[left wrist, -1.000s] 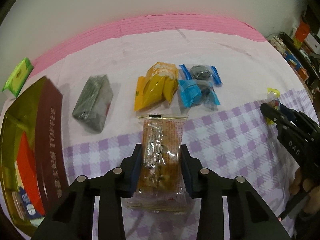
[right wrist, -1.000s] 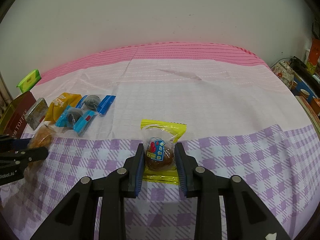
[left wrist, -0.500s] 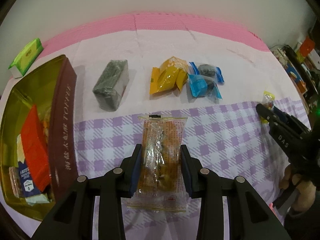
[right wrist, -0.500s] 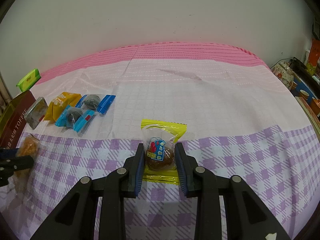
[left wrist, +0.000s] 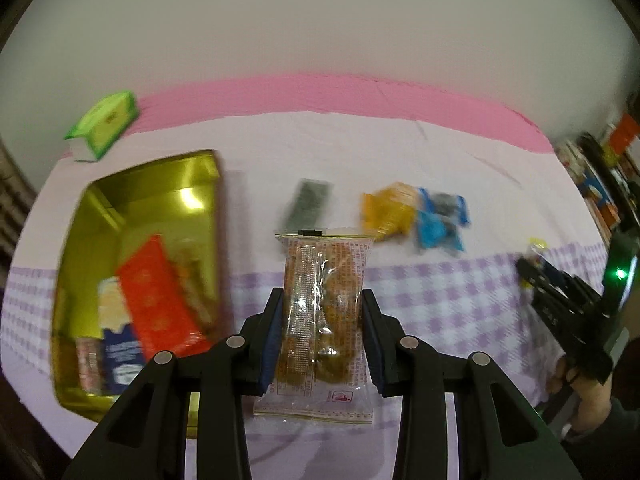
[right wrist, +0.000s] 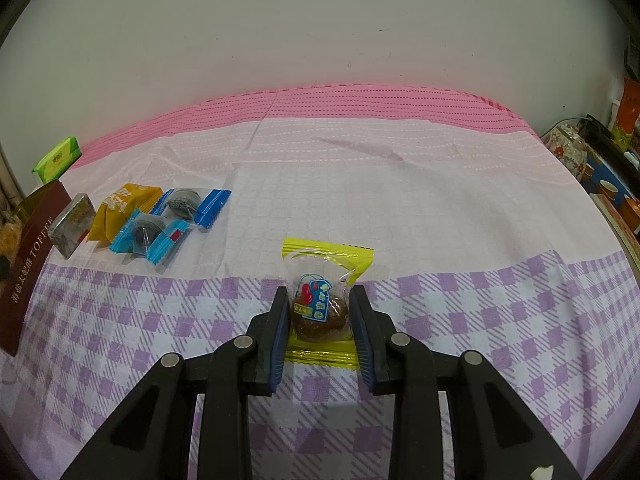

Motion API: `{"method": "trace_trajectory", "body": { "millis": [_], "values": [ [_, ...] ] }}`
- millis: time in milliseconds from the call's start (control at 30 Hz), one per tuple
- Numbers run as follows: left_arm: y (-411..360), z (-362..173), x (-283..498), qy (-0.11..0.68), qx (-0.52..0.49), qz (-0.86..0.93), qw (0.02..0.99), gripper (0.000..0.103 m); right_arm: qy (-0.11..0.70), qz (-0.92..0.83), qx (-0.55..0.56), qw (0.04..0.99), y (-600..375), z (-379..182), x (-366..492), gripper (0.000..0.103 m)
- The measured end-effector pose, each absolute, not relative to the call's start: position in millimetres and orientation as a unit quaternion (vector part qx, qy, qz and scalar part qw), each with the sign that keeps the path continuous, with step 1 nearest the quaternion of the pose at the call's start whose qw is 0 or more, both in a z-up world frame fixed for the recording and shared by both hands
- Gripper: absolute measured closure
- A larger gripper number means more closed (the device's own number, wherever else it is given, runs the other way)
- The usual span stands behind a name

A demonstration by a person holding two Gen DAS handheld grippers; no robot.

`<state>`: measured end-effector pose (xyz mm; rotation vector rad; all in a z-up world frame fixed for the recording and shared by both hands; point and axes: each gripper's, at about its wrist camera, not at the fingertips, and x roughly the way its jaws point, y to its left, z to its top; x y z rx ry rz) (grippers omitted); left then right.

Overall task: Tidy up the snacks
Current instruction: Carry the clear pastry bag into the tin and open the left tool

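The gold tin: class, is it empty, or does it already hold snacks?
Partly filled: the gold tin holds a red packet and other wrappers, with bare floor left.

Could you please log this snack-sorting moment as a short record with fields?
left tool: shut on the clear orange-print snack packet
right tool: shut on the yellow-edged round cake packet
container: gold toffee tin, open, several packets inside
loose on tablecloth: grey-green bar, orange packet, two blue-ended dark snacks
far corner: green tissue pack
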<state>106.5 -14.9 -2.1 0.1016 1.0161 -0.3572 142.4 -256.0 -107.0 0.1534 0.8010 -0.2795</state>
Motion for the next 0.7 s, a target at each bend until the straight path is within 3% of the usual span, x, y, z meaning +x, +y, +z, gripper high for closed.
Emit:
{"method": "trace_trajectory", "body": {
  "millis": [700],
  "values": [
    [98, -30, 135, 0.508, 0.044, -0.029, 0.86, 0.066, 0.39, -0.142, 0.073, 0.907, -255, -107, 143, 0.074]
  ]
}}
